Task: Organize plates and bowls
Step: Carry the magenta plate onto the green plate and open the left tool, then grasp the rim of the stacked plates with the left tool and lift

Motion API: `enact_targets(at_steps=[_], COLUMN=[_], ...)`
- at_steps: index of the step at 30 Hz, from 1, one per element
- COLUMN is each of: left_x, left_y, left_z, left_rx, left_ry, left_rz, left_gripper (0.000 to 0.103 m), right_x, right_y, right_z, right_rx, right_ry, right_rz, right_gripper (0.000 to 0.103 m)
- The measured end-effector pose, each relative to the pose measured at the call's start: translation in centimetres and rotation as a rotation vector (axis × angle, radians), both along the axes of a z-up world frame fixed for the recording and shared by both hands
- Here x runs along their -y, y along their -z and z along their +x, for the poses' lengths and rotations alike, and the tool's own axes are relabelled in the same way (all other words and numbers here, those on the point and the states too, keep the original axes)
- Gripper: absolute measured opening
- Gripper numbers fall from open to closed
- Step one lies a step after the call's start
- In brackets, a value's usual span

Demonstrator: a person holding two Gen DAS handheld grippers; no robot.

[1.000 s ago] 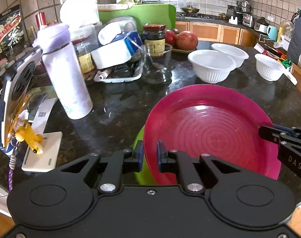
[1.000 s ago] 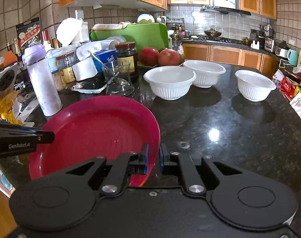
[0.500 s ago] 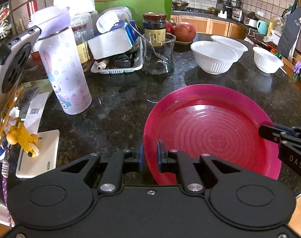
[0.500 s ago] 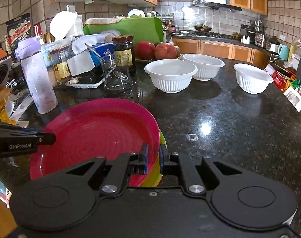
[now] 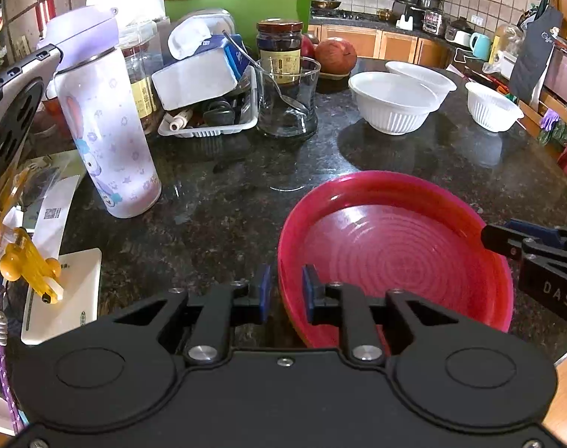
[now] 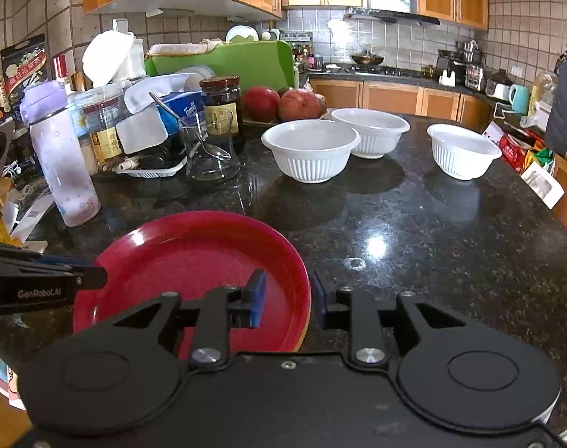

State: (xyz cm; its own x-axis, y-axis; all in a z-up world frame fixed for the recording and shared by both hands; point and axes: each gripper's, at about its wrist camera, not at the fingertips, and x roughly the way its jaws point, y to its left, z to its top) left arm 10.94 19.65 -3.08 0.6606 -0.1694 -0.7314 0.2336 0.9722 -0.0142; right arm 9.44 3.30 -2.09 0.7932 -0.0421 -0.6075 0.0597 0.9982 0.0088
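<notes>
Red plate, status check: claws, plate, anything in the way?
Both claws open, left claw and right claw straddling opposite rims. Red plate down on a yellow plate. Three white bowls apart, path unobstructed.

A dark speckled stone desk [image 6: 414, 224] is seen, glossy with reflected light. Toward its near edge a red plate [image 6: 194, 257] is set, with a yellow rim showing beneath it. Three white ribbed bowls [image 6: 310, 149] are ranged farther back. At the left a lilac bottle [image 5: 108, 127], a glass with a spoon [image 5: 287, 100], a white tray of oddments [image 5: 209, 127] and a dark jar [image 6: 222, 102] are stood.
</notes>
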Motion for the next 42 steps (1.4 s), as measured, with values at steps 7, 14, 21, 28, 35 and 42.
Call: enact_targets(at_steps=[7,14,21,28,35,42], left_x=[-0.3,-0.4,0.0,0.1,1.5,4.5], left_y=[-0.1,-0.4,-0.5,-1.1,-1.3,-1.4], left_z=[-0.2,-0.6,-0.7,-0.6,0.0,0.7], left_rx=[-0.004,0.005,-0.002,-0.049,-0.166,-0.215], left_ry=[-0.015,-0.029,-0.026,0.005,0.094,0.073], left_rz=[-0.007,0.000,0.015,0.000,0.002,0.094], left_gripper=[0.049,0.056,0.063,0.063,0.063,0.065], right_x=[-0.3,-0.1,0.1,1.0,3.7,8.7], right_y=[-0.2,-0.4,-0.7,-1.1,-1.4,-1.5], right_z=[-0.2,-0.6,-1.0,-1.2,-0.8,-0.1], right_rx=[0.008,0.018,0.012,-0.045,-0.212,-0.363], right_ry=[-0.014,-0.010,-0.012,-0.043,-0.109,-0.079], right_rz=[-0.003,0.007,0.019,0.065,0.171,0.267], right_gripper=[0.029,0.036,0.044,0.047,0.048,0.048])
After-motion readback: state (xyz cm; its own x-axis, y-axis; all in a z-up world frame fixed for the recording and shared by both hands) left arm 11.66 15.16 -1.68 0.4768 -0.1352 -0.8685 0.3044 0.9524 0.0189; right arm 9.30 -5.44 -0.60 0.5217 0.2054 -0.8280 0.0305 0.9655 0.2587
